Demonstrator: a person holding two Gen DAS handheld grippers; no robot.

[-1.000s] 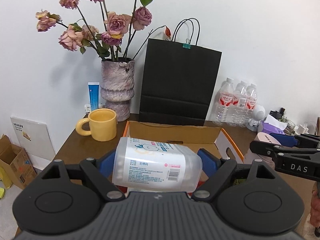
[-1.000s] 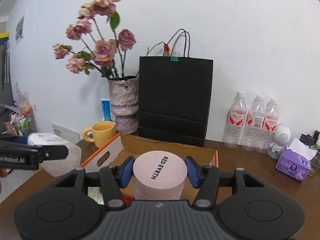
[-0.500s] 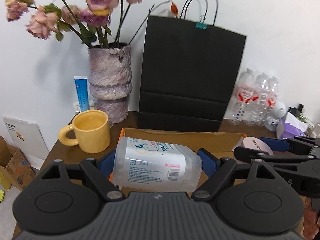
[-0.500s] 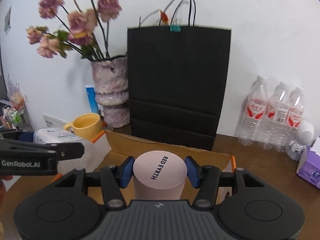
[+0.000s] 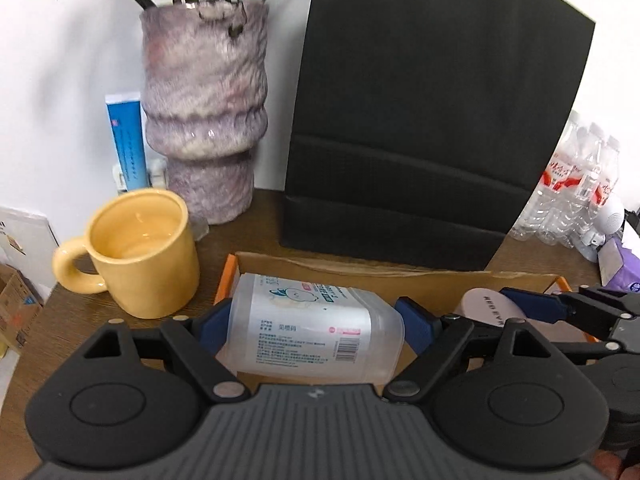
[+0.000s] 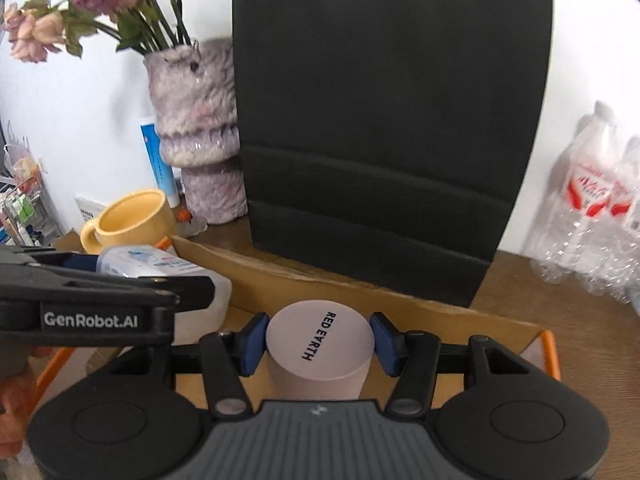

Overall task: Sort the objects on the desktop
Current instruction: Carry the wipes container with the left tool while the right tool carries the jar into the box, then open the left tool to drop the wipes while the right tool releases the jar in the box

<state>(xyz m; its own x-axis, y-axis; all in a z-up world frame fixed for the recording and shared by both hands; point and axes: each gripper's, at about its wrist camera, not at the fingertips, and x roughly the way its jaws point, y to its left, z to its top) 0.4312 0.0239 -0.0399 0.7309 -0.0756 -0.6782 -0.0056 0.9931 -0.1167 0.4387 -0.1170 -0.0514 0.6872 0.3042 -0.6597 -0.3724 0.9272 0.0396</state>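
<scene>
Left tool (image 5: 316,322) is clamping a clear plastic container (image 5: 312,330) lying sideways, jaws spread wide around it. Right tool (image 6: 319,345) is gripping a pink "RED EARTH" jar (image 6: 319,346) upright, jaws partly closed. Both are hovering over the orange-edged cardboard box (image 6: 440,316) on the tabletop (image 5: 256,220), beside a yellow mug (image 5: 140,256).

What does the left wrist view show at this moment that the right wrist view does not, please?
Only the left wrist view shows the purple tissue pack, the white round gadget beside it, and the barcode face of the clear plastic tub clamped in the left gripper.

Only the right wrist view shows the dried flower heads and the lettered top of the pink round box gripped by the right gripper.

Both show the yellow mug, the vase, the black paper bag, the water bottles and the cardboard box.
</scene>
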